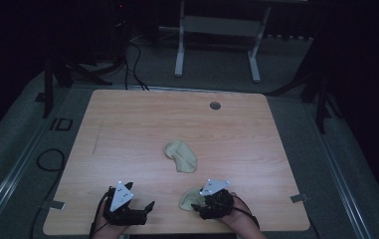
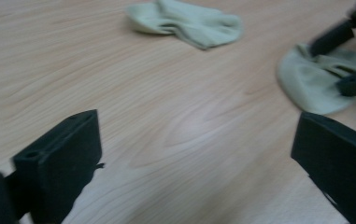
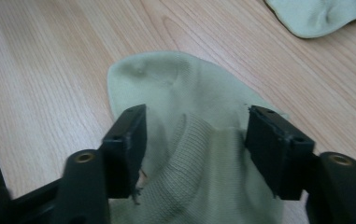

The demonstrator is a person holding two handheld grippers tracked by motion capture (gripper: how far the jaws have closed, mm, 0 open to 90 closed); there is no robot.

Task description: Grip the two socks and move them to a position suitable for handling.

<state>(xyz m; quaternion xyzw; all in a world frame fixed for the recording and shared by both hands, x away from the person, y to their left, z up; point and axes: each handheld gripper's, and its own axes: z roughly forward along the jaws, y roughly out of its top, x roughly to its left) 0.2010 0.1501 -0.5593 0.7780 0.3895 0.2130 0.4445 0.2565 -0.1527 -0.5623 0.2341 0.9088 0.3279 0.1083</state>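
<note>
While the right gripper (image 3: 194, 140) covered the near sock (image 3: 185, 98) (its cuff end ran off the frame's bottom), its jaws stood apart astride the ribbed fabric. The left gripper (image 1: 136, 211) gaped over bare table (image 1: 127, 129). The far sock (image 1: 181, 155) lay mid-table, long axis slanting toward the near-right.

Two pale olive socks lie on the wooden table (image 1: 127, 129) — one sock (image 1: 180, 155) crumpled near the centre, the other sock (image 1: 187, 200) flat at 6 o'clock, near the front edge.
</note>
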